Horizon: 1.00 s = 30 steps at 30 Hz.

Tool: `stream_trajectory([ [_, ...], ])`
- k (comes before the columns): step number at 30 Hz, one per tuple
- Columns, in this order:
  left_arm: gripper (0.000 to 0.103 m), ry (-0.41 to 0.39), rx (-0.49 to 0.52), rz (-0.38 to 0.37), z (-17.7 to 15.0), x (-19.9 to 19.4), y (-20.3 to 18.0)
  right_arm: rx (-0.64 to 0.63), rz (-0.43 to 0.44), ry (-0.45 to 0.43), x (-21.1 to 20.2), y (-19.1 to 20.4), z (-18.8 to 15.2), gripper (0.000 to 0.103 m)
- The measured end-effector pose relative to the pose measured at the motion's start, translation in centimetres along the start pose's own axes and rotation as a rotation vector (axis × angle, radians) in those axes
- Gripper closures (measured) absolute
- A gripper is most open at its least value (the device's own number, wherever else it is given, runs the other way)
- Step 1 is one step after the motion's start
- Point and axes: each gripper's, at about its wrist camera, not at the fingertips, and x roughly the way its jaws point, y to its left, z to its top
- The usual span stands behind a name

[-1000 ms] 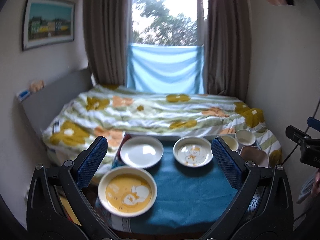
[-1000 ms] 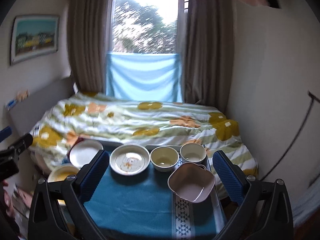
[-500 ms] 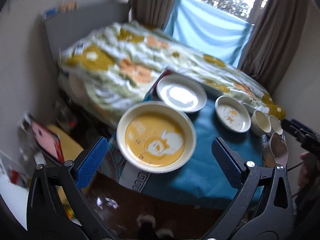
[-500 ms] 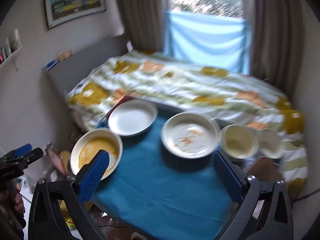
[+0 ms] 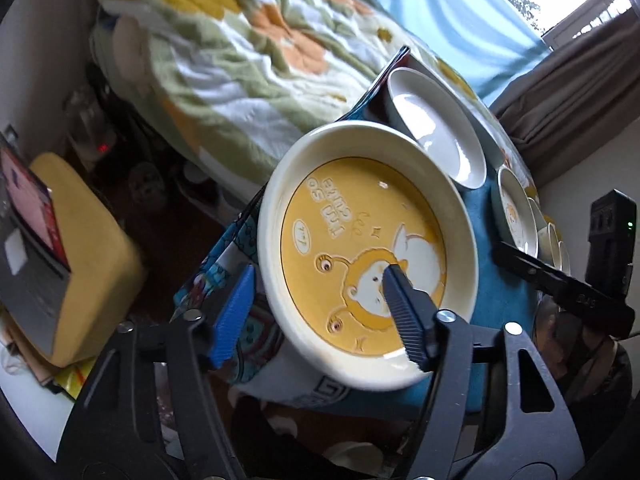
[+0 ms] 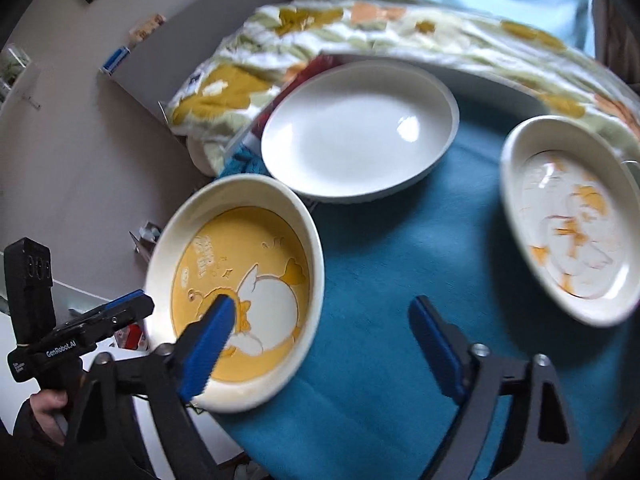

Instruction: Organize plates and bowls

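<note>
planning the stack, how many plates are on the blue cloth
3 plates show clearly: the yellow cartoon plate at the near left corner, the plain white plate behind it, the orange-patterned plate to the right. Further dishes beyond it are mostly hidden.

Yellow cartoon bowl (image 5: 360, 236); plain white plate (image 6: 356, 132); teal cloth (image 6: 380, 280).
</note>
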Motion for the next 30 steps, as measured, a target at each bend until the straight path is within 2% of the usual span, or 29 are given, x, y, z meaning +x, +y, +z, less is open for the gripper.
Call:
stream_trajectory([
  [3,0.046,0.028,0.003,0.003,0.6,1.2,0.3,-0.013,0.007,0.032,1.8,0.4,0.7,0.034],
  [4,0.052,0.037,0.002,0.002,0.8,1.5,0.4,-0.016,0.009,0.038,2.3,0.8,0.9,0.038],
  [8,0.063,0.074,0.008,0.010,1.2,2.3,1.1,-0.016,0.019,0.067,3.4,0.9,1.2,0.053],
  [10,0.074,0.081,0.016,0.020,1.3,2.5,1.2,-0.013,0.020,0.081,3.8,0.8,1.2,0.069],
  [11,0.076,0.087,0.022,0.024,1.4,2.6,1.3,-0.013,0.019,0.086,4.0,0.8,1.1,0.072],
  [13,0.088,0.098,0.036,0.038,1.4,2.8,1.3,-0.009,0.017,0.091,4.1,0.7,1.0,0.082],
  [15,0.090,0.096,0.039,0.054,1.4,2.7,1.5,-0.007,0.016,0.094,4.2,0.4,0.9,0.090],
  [18,0.091,0.096,0.038,0.051,1.5,2.7,1.7,0.000,0.022,0.089,4.1,0.1,0.8,0.091],
  [22,0.089,0.086,0.101,0.115,1.2,2.7,0.7,-0.016,0.018,0.092,4.0,0.2,0.7,0.091],
  [30,0.089,0.043,0.168,0.166,0.8,1.5,-0.4,-0.047,0.004,0.082,3.9,0.9,0.8,0.091],
])
